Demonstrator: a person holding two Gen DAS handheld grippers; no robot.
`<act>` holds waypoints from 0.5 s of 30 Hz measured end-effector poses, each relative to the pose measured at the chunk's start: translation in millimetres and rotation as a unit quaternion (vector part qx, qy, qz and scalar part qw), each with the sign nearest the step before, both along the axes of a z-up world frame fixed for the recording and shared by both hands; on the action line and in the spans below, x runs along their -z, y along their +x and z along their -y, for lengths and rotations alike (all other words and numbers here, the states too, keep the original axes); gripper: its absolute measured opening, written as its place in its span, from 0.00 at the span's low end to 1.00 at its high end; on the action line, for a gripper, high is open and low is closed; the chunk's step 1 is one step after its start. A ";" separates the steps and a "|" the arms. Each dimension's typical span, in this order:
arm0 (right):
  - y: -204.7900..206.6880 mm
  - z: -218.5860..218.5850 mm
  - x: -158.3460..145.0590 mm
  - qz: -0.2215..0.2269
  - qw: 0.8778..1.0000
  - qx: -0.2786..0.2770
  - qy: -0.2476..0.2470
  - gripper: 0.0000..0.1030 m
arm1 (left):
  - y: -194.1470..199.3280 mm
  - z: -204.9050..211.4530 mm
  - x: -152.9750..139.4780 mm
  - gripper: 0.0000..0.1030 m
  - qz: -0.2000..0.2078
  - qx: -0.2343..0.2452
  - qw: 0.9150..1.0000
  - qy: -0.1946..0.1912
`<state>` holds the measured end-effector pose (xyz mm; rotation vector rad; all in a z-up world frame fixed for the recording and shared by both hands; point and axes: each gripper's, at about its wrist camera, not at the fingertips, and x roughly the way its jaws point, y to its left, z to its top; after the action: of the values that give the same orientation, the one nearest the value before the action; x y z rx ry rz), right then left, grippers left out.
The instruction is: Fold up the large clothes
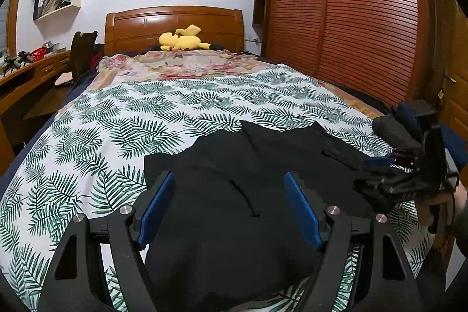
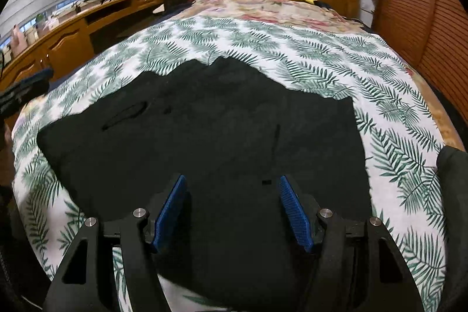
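Both jaws stand wide and empty: left gripper (image 1: pixel 228 209) and right gripper (image 2: pixel 232 206) hover over the black garment (image 2: pixel 204 136), spread on the leaf-print bedcover (image 2: pixel 395 95). Risk: pinching one layer only, skewing the fold.

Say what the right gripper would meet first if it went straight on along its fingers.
Most likely the black garment spread on the bed: the open right gripper points down at it, nothing between, though depth is hard to judge.

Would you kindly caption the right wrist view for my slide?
Open right tool above a black garment on a leaf-print bed.
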<state>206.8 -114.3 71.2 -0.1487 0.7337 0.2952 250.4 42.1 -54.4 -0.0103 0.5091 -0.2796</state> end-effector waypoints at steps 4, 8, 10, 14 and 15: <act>9.3 -3.5 33.3 -0.052 0.999 0.005 -0.014 0.66 | -4.8 4.0 -2.2 0.75 0.003 0.005 1.000 0.003; 7.7 -6.7 44.4 -0.053 0.998 0.008 -0.028 0.66 | -8.9 6.1 -4.8 0.75 0.006 0.009 1.000 0.004; 6.4 -7.0 38.7 -0.052 0.998 0.018 -0.028 0.66 | -11.9 5.2 -5.5 0.75 0.008 0.011 1.000 0.004; -5.4 -12.6 26.1 -0.027 0.999 0.022 -0.028 0.66 | -13.3 -0.4 -5.6 0.75 0.007 0.008 1.000 0.006; -7.9 -15.1 21.7 -0.018 0.999 0.021 -0.024 0.66 | -13.8 -3.2 -5.5 0.75 0.006 0.007 1.000 0.005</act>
<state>198.9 -99.2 49.5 -0.1734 0.7788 0.2418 236.7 45.4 -48.9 0.0035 0.4991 -0.2901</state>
